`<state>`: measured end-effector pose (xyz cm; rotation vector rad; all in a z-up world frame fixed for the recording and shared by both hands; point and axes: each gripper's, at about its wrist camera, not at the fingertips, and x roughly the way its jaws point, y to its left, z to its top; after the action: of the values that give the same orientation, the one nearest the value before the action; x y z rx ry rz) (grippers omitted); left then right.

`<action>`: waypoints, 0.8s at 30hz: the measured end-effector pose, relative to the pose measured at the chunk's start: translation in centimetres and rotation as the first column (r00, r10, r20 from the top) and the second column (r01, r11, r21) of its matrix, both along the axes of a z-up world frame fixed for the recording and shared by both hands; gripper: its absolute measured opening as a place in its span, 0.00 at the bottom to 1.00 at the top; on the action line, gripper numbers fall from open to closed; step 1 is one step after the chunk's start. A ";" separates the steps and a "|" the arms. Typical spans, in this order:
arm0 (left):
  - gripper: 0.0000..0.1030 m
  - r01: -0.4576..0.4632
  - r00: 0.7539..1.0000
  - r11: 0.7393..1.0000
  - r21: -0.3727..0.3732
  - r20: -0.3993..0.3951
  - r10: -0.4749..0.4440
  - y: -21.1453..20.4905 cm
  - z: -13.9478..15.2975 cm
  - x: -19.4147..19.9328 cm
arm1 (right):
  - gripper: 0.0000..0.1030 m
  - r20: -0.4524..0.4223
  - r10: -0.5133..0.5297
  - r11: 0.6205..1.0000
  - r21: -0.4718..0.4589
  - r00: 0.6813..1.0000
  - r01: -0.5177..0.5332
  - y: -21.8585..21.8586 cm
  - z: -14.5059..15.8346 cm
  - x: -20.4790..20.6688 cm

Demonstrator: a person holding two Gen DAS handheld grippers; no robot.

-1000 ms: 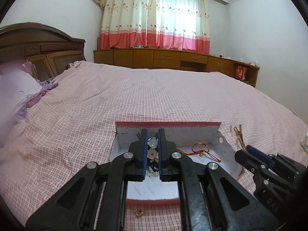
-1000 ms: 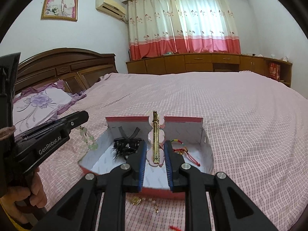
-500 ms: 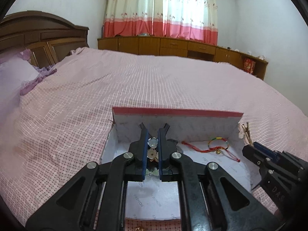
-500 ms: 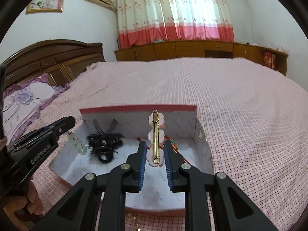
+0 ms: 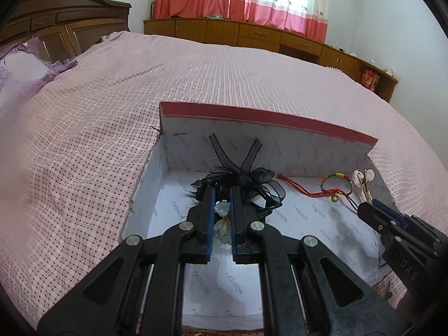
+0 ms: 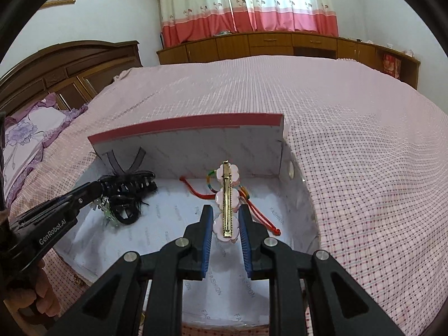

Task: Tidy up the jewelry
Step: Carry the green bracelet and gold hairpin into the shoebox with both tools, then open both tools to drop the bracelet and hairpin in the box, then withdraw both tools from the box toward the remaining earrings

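An open box [image 5: 263,117] with a red rim and white lining lies on the pink bed. My left gripper [image 5: 221,193] hangs low over its left part, shut on a pale flower-bead ornament [image 5: 222,208]. Just beyond its fingertips lies a black ribbon hair claw [image 5: 252,179]. My right gripper [image 6: 225,210] is over the box's right part, shut on a pink flower hair clip [image 6: 226,196] with a gold bar that stands upright. A red cord bracelet [image 6: 193,189] with a multicolour ring lies under it. The left gripper [image 6: 98,189] also shows in the right wrist view, beside the hair claw [image 6: 131,187].
The box's [image 6: 184,126] tall back wall stands ahead of both grippers. Checked pink bedding [image 5: 84,145] surrounds it. A wooden headboard [image 6: 64,67] and pillow [image 6: 25,137] are at the left, low cabinets [image 5: 252,33] under curtains at the back. A hand [image 6: 42,294] holds the left gripper.
Both grippers have moved forward and down over the box and tilted further down, each still holding its piece. The black hair claw and the bracelet now lie close under the fingertips.
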<state>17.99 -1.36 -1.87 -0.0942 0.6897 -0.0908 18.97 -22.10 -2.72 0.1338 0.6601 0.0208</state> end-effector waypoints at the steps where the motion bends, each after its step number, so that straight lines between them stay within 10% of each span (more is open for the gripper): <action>1: 0.04 0.001 1.000 1.000 0.003 -0.008 -0.001 -0.1 0.0 0.0 | 0.21 -0.003 0.004 1.000 0.000 1.000 -0.004 0.0 0.1 0.1; 7: 0.33 0.010 1.000 1.000 -0.018 -0.030 -0.010 -0.7 0.5 0.3 | 0.33 0.002 0.013 1.000 0.021 1.000 -0.013 0.2 0.6 -0.4; 24: 0.35 0.061 0.998 0.997 -0.041 -0.016 -0.061 1.1 4.6 -4.5 | 0.35 0.082 0.022 0.995 0.091 0.996 -0.029 -0.4 5.3 -6.1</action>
<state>13.46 -0.30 2.70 -0.1125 0.7081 -0.1625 12.83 -22.47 2.61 0.2119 0.5796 0.0810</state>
